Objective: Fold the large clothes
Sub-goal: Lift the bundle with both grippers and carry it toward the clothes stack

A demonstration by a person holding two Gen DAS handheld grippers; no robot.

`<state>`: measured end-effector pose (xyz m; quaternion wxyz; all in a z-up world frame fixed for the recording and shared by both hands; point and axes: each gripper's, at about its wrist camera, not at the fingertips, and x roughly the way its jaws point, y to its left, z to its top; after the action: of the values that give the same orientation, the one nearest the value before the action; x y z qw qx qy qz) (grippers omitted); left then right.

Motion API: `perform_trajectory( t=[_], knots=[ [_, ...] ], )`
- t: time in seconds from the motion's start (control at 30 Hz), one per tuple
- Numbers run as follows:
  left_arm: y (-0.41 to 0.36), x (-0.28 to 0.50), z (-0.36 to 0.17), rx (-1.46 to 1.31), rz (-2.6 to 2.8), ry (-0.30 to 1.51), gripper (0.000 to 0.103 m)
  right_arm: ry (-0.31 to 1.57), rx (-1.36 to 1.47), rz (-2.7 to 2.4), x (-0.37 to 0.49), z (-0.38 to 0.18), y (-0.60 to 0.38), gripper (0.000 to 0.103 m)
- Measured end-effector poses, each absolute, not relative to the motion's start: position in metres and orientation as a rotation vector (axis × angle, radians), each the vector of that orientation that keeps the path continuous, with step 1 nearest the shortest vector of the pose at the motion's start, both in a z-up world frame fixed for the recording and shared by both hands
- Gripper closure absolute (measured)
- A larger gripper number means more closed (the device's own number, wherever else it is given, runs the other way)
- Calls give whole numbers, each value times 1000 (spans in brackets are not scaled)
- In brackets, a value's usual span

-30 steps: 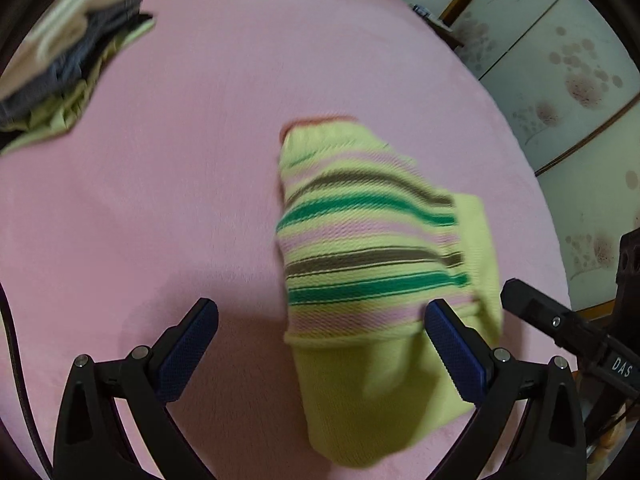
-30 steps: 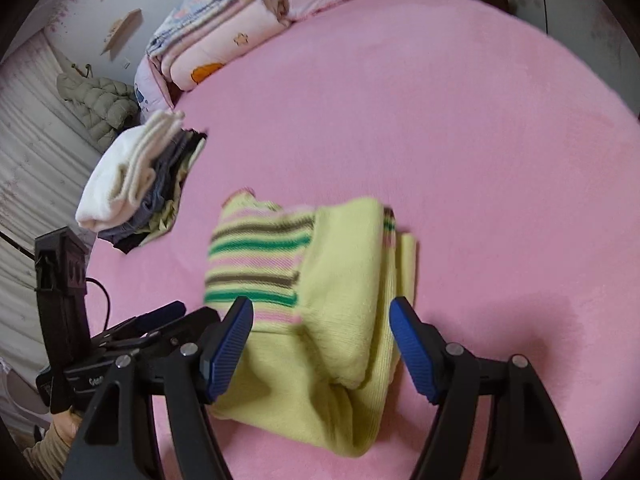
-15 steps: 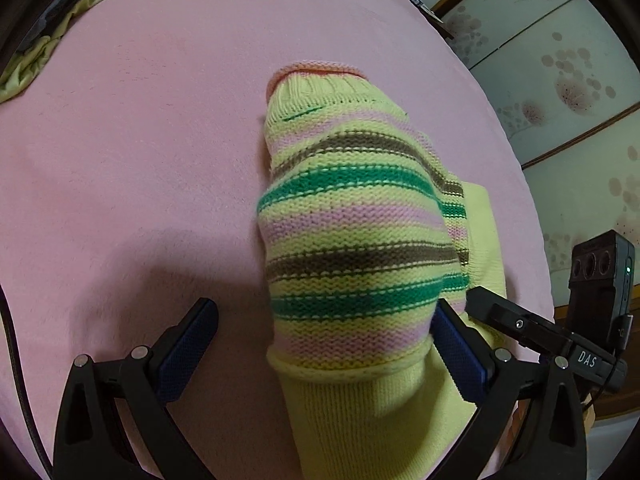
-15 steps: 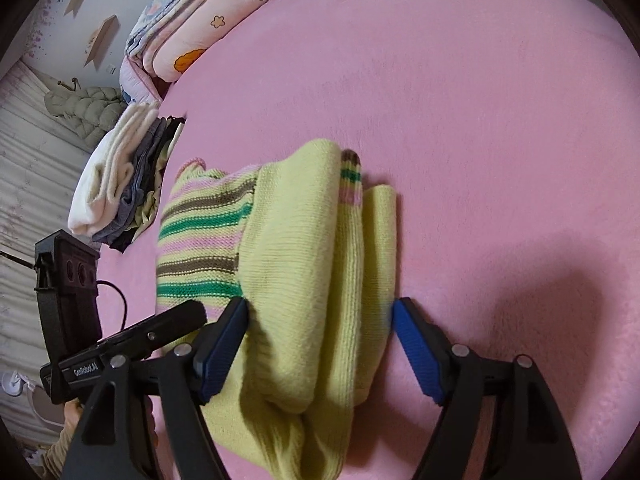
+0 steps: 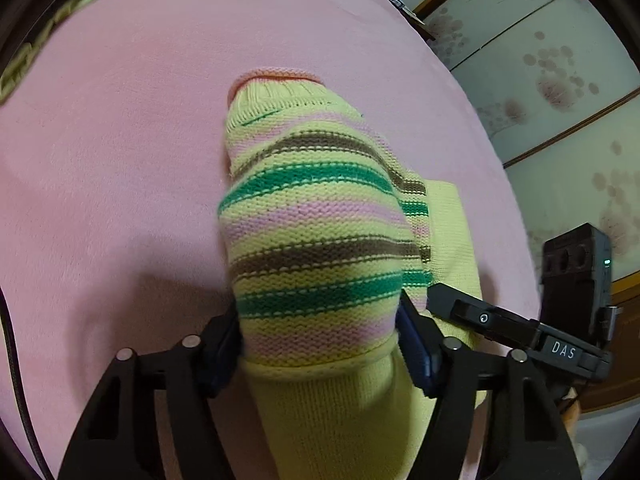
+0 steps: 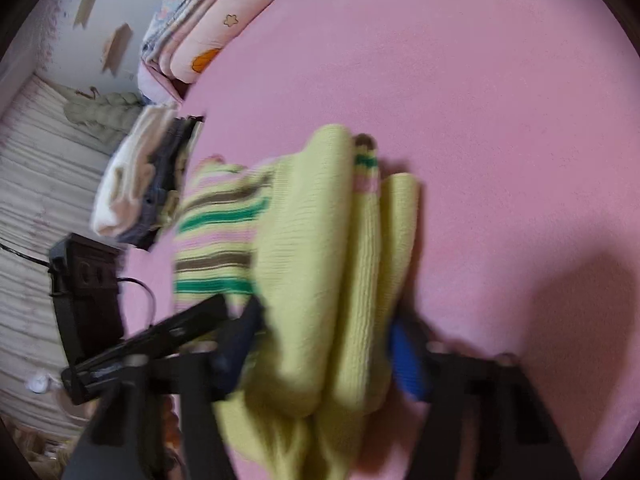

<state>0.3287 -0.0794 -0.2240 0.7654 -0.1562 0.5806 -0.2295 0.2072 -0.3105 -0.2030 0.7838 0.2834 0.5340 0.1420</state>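
A folded yellow-green sweater [image 5: 320, 236] with green, brown and pink stripes lies on the pink bed cover [image 5: 120, 140]. My left gripper [image 5: 320, 328] is shut on its striped near end, blue pads pressed into both sides. In the right wrist view the same sweater [image 6: 320, 264] shows its plain yellow folds, and my right gripper [image 6: 324, 348] is shut on that bundle. The right view is blurred by motion. Each gripper shows beside the other: the right one in the left view [image 5: 520, 328], the left one in the right view [image 6: 152, 340].
A stack of folded clothes [image 6: 140, 184] sits at the bed's left side, its edge also in the left wrist view [image 5: 40, 40]. Folded quilts [image 6: 208, 28] lie at the far end. Patterned wall panels [image 5: 560, 100] stand past the bed's right edge.
Both grippers moved in over the sweater and closed on it: they were open around it half a second ago. The sweater is bunched narrower between the pads.
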Motion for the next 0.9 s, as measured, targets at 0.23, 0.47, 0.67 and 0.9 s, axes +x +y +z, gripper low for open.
perform_trajectory(
  t=[0.23, 0.47, 0.67, 0.9],
  knots=[
    [-89, 297, -171, -196, -473, 1192, 47, 1099, 480, 263, 179, -158, -276, 69],
    [-64, 229, -104, -99, -497, 1110, 47, 1053, 435, 296, 119, -110, -235, 69],
    [-3, 181, -52, -92, -490, 1066, 47, 1025, 411, 357, 83, -66, -186, 69],
    [87, 170, 16, -60, -457, 996, 47, 983, 355, 453, 96, -4, -106, 69]
  ],
)
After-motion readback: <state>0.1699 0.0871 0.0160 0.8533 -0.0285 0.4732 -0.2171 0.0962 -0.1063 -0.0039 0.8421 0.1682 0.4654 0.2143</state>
